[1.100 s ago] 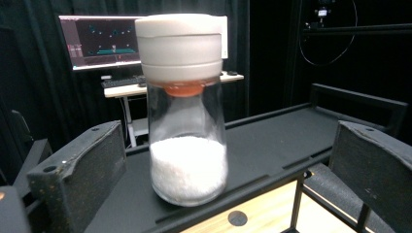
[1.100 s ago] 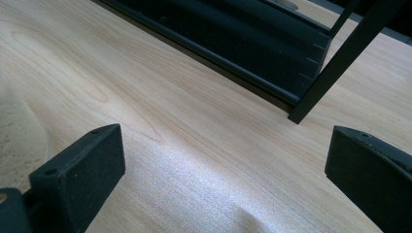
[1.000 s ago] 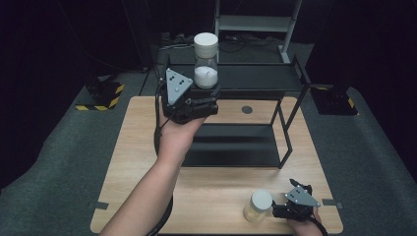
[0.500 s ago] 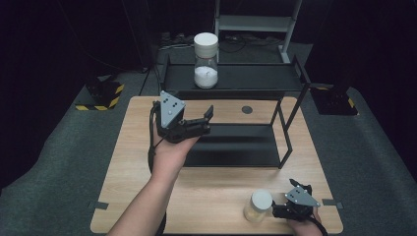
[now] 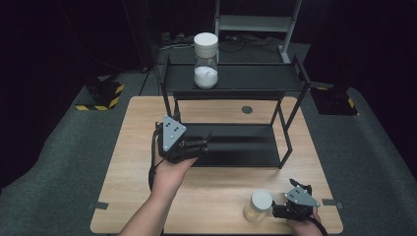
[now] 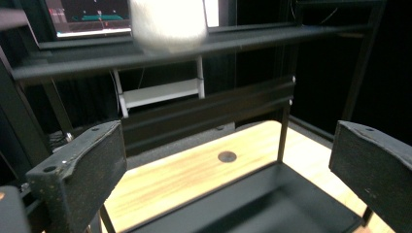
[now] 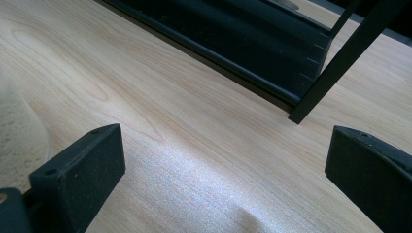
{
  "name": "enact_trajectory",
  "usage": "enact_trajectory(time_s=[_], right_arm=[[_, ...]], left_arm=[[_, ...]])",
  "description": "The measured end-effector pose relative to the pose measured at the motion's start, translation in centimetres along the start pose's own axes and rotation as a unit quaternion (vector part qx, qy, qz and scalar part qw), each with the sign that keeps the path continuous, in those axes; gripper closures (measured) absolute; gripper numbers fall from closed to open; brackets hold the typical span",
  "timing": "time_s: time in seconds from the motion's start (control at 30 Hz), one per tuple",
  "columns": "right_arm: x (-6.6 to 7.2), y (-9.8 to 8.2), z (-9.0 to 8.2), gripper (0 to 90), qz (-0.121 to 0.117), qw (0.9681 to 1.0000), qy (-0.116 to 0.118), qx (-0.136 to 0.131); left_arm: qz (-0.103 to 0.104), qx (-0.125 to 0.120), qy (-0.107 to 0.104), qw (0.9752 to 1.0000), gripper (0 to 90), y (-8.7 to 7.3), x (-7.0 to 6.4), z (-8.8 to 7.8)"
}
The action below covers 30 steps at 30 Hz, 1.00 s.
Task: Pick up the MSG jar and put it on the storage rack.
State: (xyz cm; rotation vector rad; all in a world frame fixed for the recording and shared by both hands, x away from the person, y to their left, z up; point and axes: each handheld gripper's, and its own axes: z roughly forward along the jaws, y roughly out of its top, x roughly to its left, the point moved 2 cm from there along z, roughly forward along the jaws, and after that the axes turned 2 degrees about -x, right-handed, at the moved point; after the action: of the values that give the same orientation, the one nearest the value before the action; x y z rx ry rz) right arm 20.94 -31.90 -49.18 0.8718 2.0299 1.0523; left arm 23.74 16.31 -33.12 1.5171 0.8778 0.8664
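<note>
I have the left gripper (image 5: 194, 147) raised over the front left part of the black rack (image 5: 231, 78), at the near edge of its lower shelf (image 5: 236, 147). Its fingers (image 6: 80, 170) stand wide apart with nothing between them; in the left gripper view I look past them at the lower shelf, the wooden desk (image 5: 128, 162) and a round dark mark (image 6: 227, 156) in the wood. The tall jar (image 5: 205, 60) with the white lid stands upright on the rack's top shelf, toward its left half, with white powder filling its lower part. In the left gripper view the bottom of that jar (image 6: 167, 24) shows blurred at the upper edge, well above and beyond the fingers, so I am clear of it.

My right gripper (image 5: 285, 212) sits low at the near right corner of the desk, its fingers (image 7: 80, 170) also spread apart and empty (the right gripper view looks along bare wood toward the rack's leg (image 7: 340, 63)). The small jar (image 5: 258, 205) with the pale lid stands upright on the desk just beside the right gripper, on its left; from above I cannot tell whether the two touch. A pale curved edge at the far left of the right gripper view appears to be that small jar (image 7: 19, 141), outside the fingers.
</note>
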Motion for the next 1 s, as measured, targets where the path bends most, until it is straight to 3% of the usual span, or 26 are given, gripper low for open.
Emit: enact_trajectory(time_s=[0.5, 0.67, 1.0], right_arm=[[0.0, 0.0, 0.0, 0.0, -0.002, 1.0, 0.0, 0.001], [0.1, 0.0, 0.0, 0.0, -0.004, 1.0, 0.0, 0.001], [0.1, 0.1, 0.0, 0.0, -0.006, 1.0, 0.0, 0.002]], left_arm=[[0.001, 0.046, -0.021, 0.9987, 0.4, -5.5, -0.9, -0.3], [0.01, 0.068, -0.018, 0.9975, 0.4, -8.0, -1.4, -0.4], [-0.006, 0.117, -0.022, 0.9929, 0.6, -13.4, -1.4, -1.2]])
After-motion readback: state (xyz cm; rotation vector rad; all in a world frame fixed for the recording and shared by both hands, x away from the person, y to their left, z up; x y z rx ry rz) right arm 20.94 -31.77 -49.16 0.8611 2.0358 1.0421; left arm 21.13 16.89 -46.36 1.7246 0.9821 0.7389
